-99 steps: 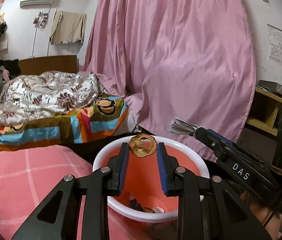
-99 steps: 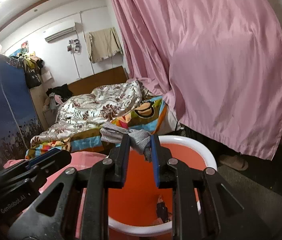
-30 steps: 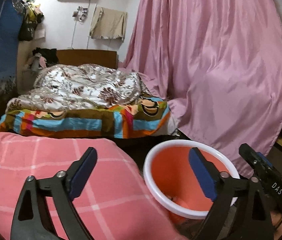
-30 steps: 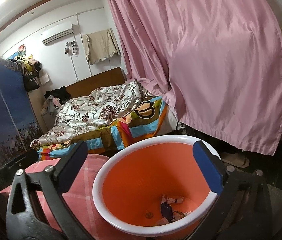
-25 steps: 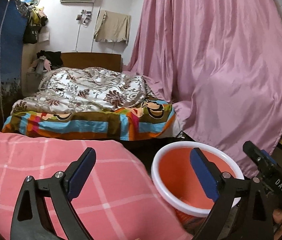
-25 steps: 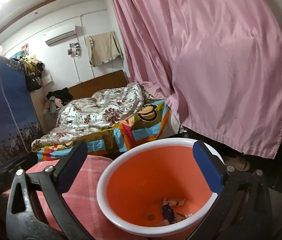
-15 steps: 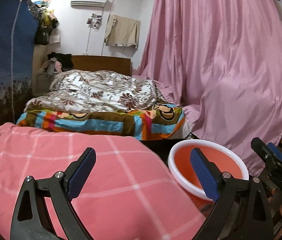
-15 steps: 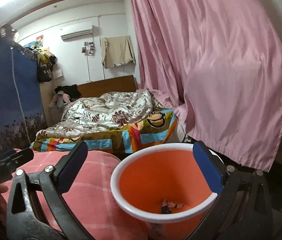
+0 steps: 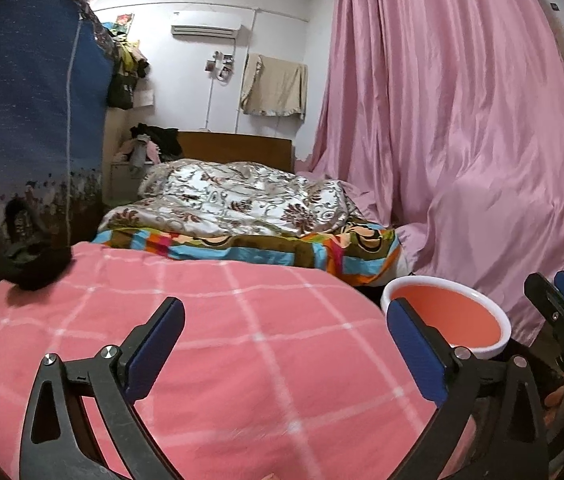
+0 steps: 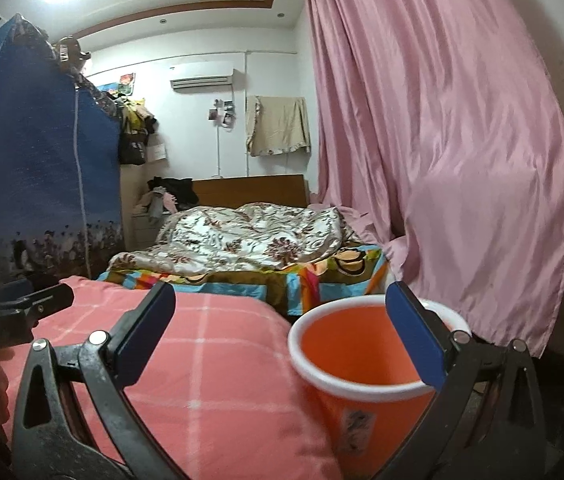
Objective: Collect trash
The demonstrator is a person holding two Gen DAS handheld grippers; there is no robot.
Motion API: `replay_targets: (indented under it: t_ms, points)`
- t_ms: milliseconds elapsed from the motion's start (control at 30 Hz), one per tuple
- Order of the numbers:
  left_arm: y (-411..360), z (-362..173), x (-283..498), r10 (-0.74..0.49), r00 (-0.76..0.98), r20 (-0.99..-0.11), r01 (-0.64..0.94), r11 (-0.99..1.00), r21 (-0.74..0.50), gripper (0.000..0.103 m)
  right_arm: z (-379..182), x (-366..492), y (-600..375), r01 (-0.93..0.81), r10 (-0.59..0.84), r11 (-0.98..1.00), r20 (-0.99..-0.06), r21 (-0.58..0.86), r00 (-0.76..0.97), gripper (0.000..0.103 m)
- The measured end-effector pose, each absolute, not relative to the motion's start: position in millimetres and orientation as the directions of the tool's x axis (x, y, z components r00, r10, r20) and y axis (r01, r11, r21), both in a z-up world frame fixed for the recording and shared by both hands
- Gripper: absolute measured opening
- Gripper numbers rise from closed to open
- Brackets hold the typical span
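Progress appears well advanced. Left gripper [image 9: 284,346] fingers have just been opening and stand spread wide with nothing between them; right gripper [image 10: 282,334] is likewise spread wide and empty. Orange bucket [image 10: 356,350] stands just beside the pink checked blanket [image 9: 218,344]. One dark crumpled item [image 9: 38,266] on the blanket's far corner likely remains for collection.

Two grippers are in view, the left gripper [image 9: 284,350] and the right gripper [image 10: 280,334], each with two blue-padded fingers set wide with nothing between them. One orange bucket [image 10: 356,350] with a white rim. One pink checked blanket [image 9: 218,344] with one dark bundle [image 9: 38,266] at its far left corner. One bed [image 9: 250,220], one floral quilt [image 9: 242,200], one pink curtain [image 9: 462,140], one beige towel [image 9: 274,86], one air conditioner [image 9: 205,30].
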State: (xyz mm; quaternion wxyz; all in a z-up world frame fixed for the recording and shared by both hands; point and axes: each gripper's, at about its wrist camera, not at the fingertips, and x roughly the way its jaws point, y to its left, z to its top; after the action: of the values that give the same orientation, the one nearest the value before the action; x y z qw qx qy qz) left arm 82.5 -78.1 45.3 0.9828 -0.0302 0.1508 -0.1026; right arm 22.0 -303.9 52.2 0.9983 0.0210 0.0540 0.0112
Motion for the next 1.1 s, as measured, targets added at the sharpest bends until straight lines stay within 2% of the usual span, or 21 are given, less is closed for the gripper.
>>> replay_targets:
  t_ms: [400,700,1100]
  points:
    - [-42,16,38,-0.140,0.948,-0.286,0.135,0.990,-0.039,0.101,27,-10,-287,-0.013,0.020,0.999,-0.145,0.050,0.989,0.103]
    - [-44,5,37,-0.135,0.948,-0.288,0.138,0.990,-0.009,0.101,17,-4,-287,-0.018,0.024,0.999,-0.186,0.032,0.982,0.103]
    - [-44,2,39,-0.133,0.947,-0.294,0.138,0.990,-0.002,0.101,17,-3,-289,-0.013,0.020,0.999,-0.189,0.041,0.982,0.103]
